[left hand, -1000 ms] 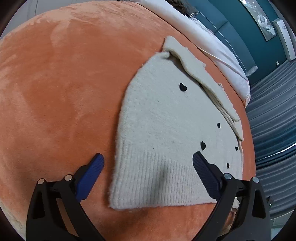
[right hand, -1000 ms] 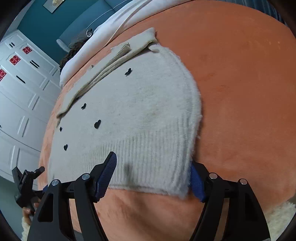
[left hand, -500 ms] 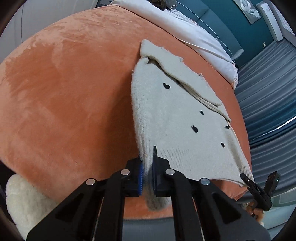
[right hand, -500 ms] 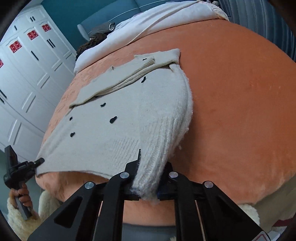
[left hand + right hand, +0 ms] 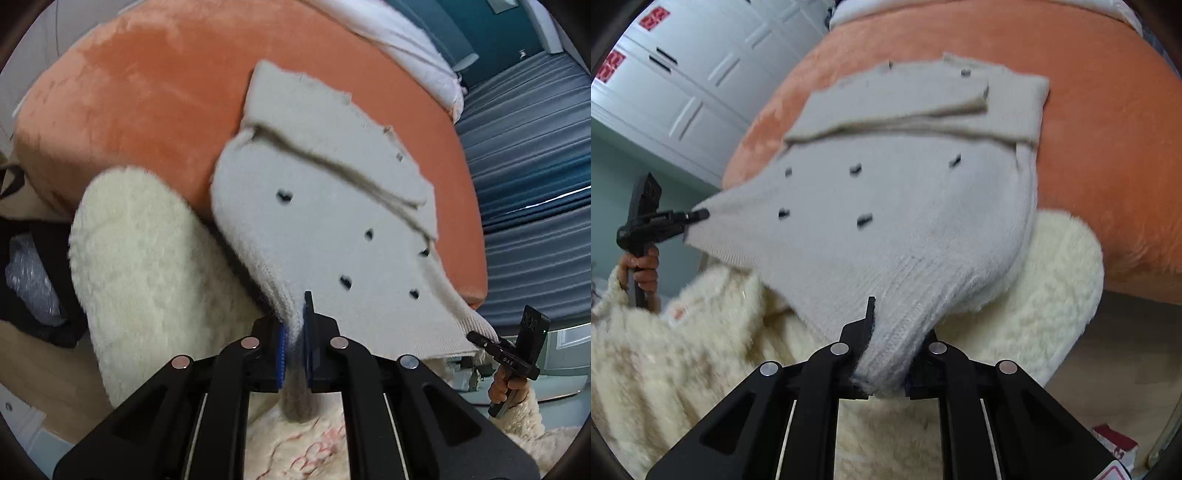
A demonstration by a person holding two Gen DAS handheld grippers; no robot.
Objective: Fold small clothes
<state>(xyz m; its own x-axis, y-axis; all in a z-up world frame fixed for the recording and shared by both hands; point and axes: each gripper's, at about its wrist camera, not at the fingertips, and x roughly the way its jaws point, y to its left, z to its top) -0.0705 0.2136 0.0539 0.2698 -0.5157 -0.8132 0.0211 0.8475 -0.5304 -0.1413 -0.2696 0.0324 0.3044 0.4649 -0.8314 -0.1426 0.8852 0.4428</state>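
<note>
Hanging between two sets of tongs, left tongs (image 5: 293,345) and right tongs (image 5: 882,363) each clamped tight on a near hem corner: cream sweater (image 5: 332,236), far end with folded sleeves resting on orange bed (image 5: 147,92).

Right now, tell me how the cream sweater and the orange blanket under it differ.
The cream sweater is pale knit dotted with small dark marks; the orange blanket is plain plush. The sweater is small with sleeves folded across its top; the blanket spreads far wider beneath it. The sweater's ribbed hem is lifted, pinched by the left gripper and the right gripper, while the blanket lies flat. Both are soft fabric.
</note>
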